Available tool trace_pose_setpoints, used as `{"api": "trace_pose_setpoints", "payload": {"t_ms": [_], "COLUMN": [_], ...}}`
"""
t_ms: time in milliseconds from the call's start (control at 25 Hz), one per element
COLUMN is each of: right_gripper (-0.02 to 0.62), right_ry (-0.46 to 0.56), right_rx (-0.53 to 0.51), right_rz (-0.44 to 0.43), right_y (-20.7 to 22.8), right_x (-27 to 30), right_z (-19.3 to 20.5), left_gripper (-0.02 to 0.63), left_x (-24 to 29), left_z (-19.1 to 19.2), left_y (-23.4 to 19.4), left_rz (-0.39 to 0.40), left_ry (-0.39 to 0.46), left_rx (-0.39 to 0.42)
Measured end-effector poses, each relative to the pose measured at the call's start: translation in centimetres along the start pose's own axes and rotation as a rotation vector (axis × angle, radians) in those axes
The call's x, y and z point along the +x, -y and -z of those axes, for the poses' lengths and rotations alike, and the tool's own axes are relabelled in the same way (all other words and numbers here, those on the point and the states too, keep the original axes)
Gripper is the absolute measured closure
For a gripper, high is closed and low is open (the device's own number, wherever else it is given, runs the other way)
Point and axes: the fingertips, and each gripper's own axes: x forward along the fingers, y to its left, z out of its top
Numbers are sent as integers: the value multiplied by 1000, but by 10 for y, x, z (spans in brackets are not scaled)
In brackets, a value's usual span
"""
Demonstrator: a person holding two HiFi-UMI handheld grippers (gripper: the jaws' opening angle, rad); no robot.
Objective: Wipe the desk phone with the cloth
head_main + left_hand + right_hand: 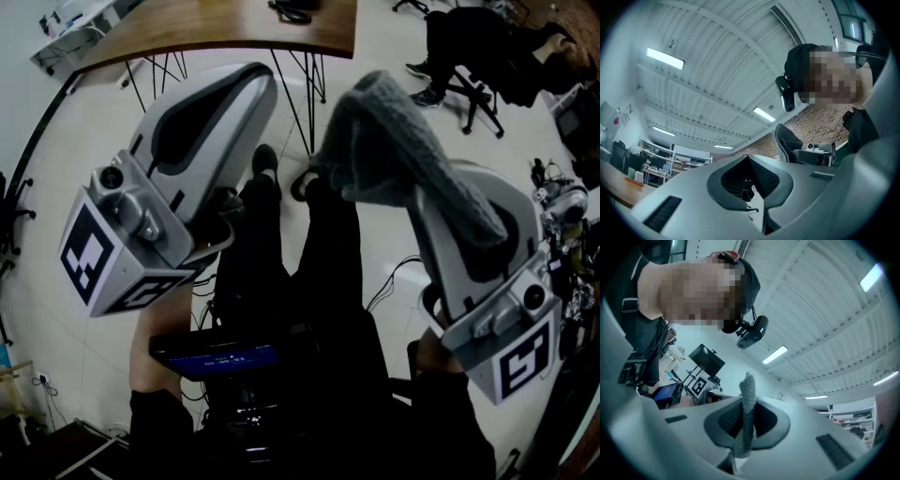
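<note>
Cloth (749, 390) in right gripper (746, 427)

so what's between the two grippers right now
In the head view, the person's legs in black trousers and dark shoes fill the gap between the left gripper and the right gripper, which clamps the grey cloth.

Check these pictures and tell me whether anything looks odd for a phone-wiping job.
Yes. Both grippers point up at the ceiling, not down at a desk. The right gripper is shut on the grey cloth, which flops back over it; the left gripper is shut and empty. No desk phone shows in any view.
</note>
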Motion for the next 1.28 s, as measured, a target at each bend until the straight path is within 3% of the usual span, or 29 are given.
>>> {"api": "trace_pose_setpoints", "payload": {"t_ms": [560,800,1280], "right_gripper": [571,571,571], "right_ry": [-87,-131,-134], "right_rx": [2,23,-15], "right_rz": [-43,-58,10], "right_y": [-31,-16,27], "right_x": [29,27,52], "right_z": [30,49,72], "left_gripper": [614,614,614], "left_x": [-20,-11,28], "left_z": [23,43,62], "left_y": [-30,-44,-85], "left_rz": [10,-9,69], "left_ry": [19,1,4], "left_rx": [-104,-147,-172]}}
